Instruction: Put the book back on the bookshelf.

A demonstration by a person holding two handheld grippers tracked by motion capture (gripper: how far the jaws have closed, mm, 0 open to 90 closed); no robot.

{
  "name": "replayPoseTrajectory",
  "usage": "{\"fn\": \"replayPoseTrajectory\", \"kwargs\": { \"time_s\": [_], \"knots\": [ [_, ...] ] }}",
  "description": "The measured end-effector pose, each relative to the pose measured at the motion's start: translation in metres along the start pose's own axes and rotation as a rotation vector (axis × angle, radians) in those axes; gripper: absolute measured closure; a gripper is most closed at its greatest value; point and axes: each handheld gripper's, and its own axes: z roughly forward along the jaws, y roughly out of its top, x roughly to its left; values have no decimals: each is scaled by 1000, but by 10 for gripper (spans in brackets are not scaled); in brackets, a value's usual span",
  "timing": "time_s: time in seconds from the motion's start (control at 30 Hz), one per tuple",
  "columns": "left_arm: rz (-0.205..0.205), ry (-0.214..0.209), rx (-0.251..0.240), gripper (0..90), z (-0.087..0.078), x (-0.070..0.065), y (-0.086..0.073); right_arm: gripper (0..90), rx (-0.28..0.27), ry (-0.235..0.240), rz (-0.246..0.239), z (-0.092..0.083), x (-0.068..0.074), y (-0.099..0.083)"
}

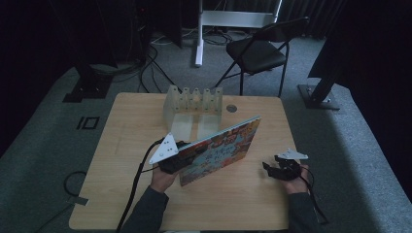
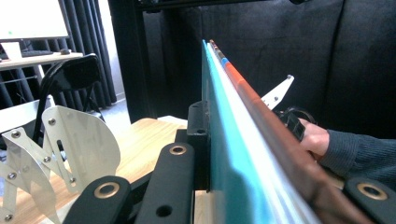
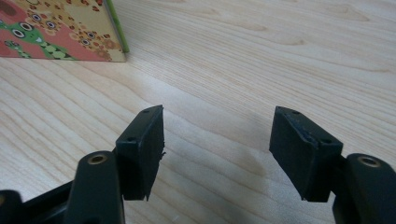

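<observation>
Book (image 1: 221,149) stands on edge, clamped by the left gripper (image 1: 176,160), ready for the rack (image 1: 193,103) at 12 o'clock; right gripper (image 1: 277,170) rests wide, empty.

Bare table (image 1: 121,145) at left and front; clear rack (image 1: 193,103) behind the raised book (image 1: 221,150)

Glossy printed book (image 1: 221,150); matt wood-grain table (image 1: 126,141); translucent plastic rack (image 1: 193,101).

No legible text, labels, nos. or brand marks in any view. Cover of the thin, colourful picture book (image 1: 221,151) carries only patterned artwork w/ cartoon animals; any lettering is too small & blurred to read.
</observation>
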Motion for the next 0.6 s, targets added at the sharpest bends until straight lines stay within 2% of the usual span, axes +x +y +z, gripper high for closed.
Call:
{"fn": "replayPoseTrajectory", "kwargs": {
  "time_s": [0.3,0.6],
  "knots": [
    [8,35,2,805,-4,-5,0,318,19,-11,22,3,-5,-5],
    [19,63,4,805,-9,-10,0,273,40,-25,18,7,-4,-5]
  ]
}}
